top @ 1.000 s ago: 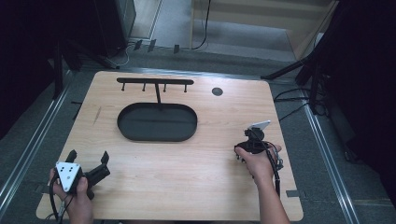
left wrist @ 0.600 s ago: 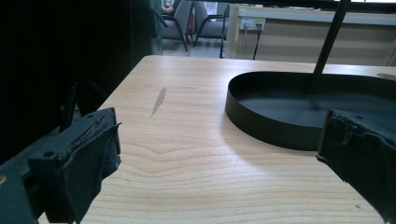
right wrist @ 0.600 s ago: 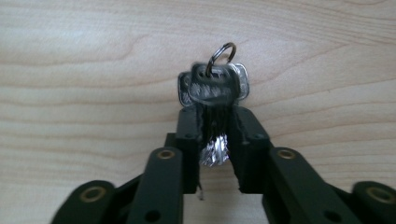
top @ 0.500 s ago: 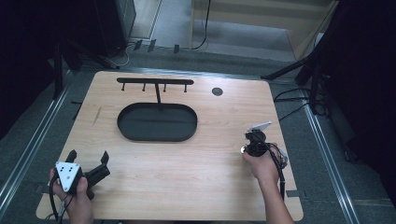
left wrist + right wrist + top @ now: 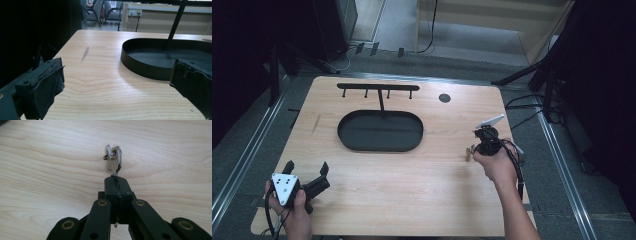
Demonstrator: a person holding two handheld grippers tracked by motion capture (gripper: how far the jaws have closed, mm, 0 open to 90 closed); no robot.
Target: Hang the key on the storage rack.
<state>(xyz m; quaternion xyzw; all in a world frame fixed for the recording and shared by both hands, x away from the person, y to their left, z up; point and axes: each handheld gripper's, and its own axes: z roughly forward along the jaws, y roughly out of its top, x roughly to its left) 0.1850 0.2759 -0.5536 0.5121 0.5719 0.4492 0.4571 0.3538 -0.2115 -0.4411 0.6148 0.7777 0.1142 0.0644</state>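
Metal key (image 5: 114, 160) hangs pinched in my right gripper (image 5: 117, 182) jaws near the worktop (image 5: 412, 200) right edge, ring free for hooking, while my left gripper (image 5: 307, 172) jaws wait spread.

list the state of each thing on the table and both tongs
left tongs: open, holding nothing, low at the table's near left corner
right tongs: shut on a small metal key
key: held edge-up by its blade, ring on its far end, whether it touches the table is unclear
oval tray: flat on the table, nothing in it
hook rack: upright behind the tray, hooks bare
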